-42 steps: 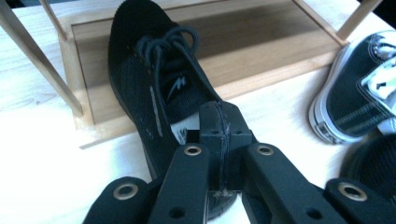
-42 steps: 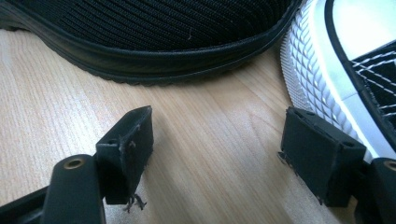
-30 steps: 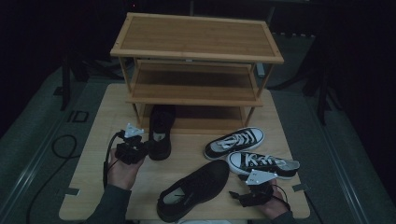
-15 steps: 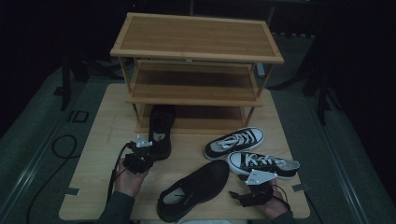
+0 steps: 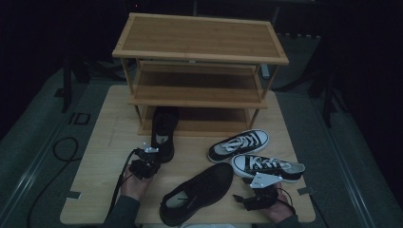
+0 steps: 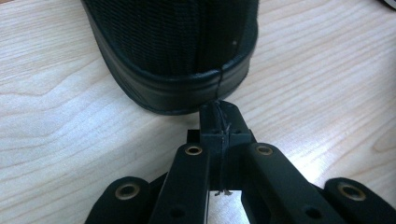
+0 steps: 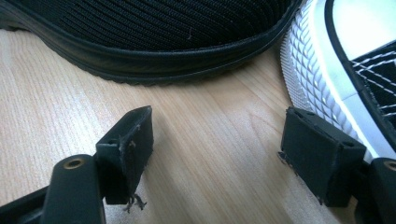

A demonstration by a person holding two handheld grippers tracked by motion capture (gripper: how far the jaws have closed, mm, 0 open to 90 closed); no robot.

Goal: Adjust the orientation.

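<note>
left tongs (image 6: 219, 112) pressed together, empty, tips seemingly touching the ribbed rubber heel of a black mesh shoe (image 6: 177, 51) on the pale woodgrain tabletop (image 6: 70, 116). right tongs (image 7: 219, 154) spread wide beside another black shoe (image 7: 154, 32).

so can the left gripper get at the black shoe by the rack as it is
Probably yes: the left gripper sits right at the heel of the black shoe with bare table between, but its jaws are shut and must open first.
</note>
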